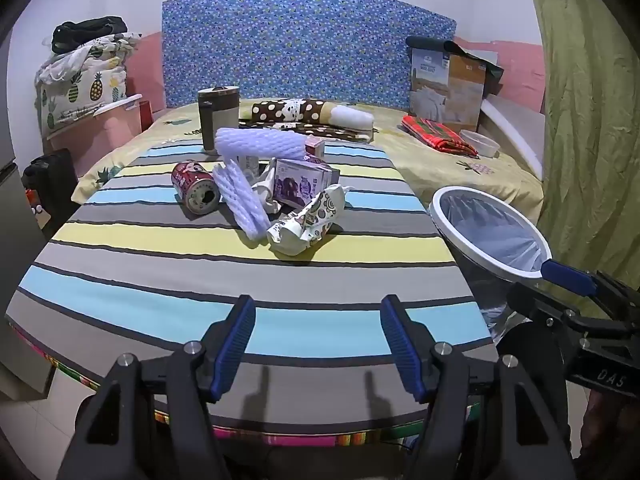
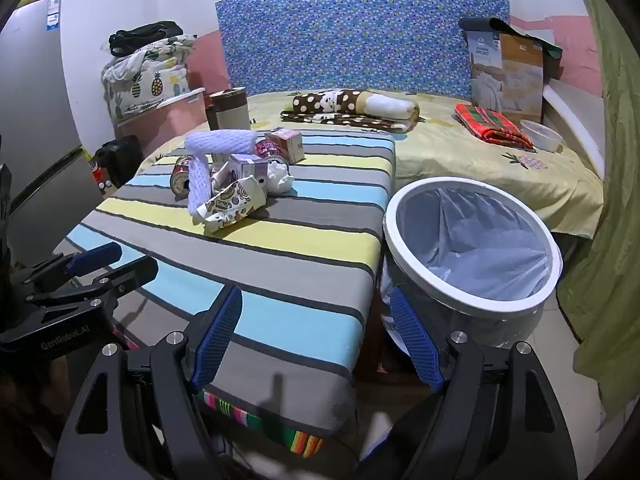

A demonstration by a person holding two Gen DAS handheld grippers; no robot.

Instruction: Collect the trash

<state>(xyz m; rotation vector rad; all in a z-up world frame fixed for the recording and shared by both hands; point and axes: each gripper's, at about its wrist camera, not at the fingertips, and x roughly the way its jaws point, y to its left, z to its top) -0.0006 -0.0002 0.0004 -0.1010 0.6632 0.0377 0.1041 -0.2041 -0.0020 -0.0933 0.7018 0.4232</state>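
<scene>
A pile of trash lies on the striped table (image 1: 160, 280): a red can (image 1: 196, 188) on its side, white foam nets (image 1: 244, 204), a purple carton (image 1: 300, 180) and a patterned wrapper (image 1: 308, 220). The same pile shows in the right wrist view, with the wrapper (image 2: 232, 204) nearest. A white-rimmed bin with a pale liner (image 2: 472, 244) stands right of the table; it also shows in the left wrist view (image 1: 492, 232). My left gripper (image 1: 318, 344) is open and empty over the table's near edge. My right gripper (image 2: 316, 336) is open and empty over the table's near right corner, beside the bin.
A brown and grey jug (image 1: 218, 120) stands at the table's far end. Behind is a bed (image 2: 480, 160) with a rolled blanket, a red cloth, a clear bowl (image 2: 542, 136) and a box. A green curtain (image 1: 592, 140) hangs at the right. A grey fridge (image 2: 36, 140) stands left.
</scene>
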